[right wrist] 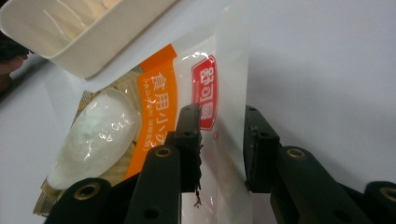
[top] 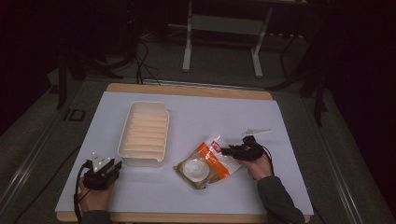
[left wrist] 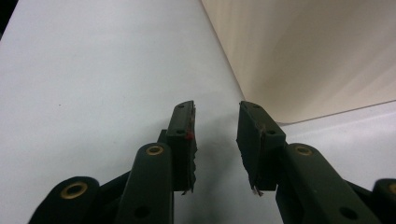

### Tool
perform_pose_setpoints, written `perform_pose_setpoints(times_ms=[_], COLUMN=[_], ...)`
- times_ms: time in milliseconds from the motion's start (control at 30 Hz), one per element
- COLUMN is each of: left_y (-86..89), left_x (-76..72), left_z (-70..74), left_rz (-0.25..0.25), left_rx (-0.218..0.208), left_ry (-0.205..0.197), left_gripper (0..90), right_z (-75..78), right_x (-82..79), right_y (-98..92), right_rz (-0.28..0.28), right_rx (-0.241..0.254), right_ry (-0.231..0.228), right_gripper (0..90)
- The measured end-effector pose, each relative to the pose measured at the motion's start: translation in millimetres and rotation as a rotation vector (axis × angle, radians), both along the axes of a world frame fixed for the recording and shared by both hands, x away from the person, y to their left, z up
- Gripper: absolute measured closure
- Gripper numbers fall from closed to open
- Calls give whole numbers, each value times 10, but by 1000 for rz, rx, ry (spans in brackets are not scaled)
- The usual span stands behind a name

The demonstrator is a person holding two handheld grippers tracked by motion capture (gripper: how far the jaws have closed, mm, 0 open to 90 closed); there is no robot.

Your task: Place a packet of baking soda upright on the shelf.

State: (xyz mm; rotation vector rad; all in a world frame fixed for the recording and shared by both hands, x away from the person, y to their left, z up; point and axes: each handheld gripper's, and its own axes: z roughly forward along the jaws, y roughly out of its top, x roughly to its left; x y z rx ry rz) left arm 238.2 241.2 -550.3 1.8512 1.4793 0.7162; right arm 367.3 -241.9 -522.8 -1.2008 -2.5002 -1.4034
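We see the right gripper reaching in from the right side of the table to the sealed top edge of a plastic bag, which lies flat on the white sheet a little right of the middle and near the person's edge. In the right gripper view the bag has an orange band with printed characters, a red label and a white lump inside, and its clear, upstanding end strip rises between the two black jaws; the jaws stand a little apart on either side of that strip, and we cannot tell whether the pads already press on it. The left gripper sits at the near left corner of the sheet, held in the left hand, its jaws parted with nothing between them; in the left gripper view they point along the bare sheet beside the outer wall of the cream tray. That ribbed tray stands just left of the bag, close to it, between the two grippers. A small white scrap lies on the sheet just beyond the right gripper. Nothing lies between the right gripper and the bag. The table has a wooden rim showing at its far edge. Beyond it the room is dark, with a grey floor, loose black cables and the white legs of a stand.
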Motion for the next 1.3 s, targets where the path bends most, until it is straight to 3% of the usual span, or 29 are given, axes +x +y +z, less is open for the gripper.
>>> perform_pose_setpoints(times_ms=[233,433,567,633,667,767,933,1300], left_y=[-1,-2,-1,-2,-2,0,0,0], left_x=[1,-1,0,-1,-1,-2,-2,-1], left_z=[-1,0,1,0,1,2,2,2], left_rz=[0,1,2,1,2,1,1,1], left_rx=[1,1,2,3,2,3,3,2], left_ry=[0,-1,0,-2,-2,-3,-2,-2], left_gripper=[667,667,666,666,666,666,666,667], right_z=[-23,-12,15,30,31,33,87,128], right_x=[28,17,7,-2,-4,-6,-62,-84], right_y=[48,101,115,130,157,184,265,276], right_rz=[45,76,87,93,99,104,117,120], right_rx=[-29,-55,-77,-99,-135,-155,-218,-221], right_ry=[33,33,18,13,5,-1,-61,-75], right_gripper=[717,742,767,775,778,793,886,900])
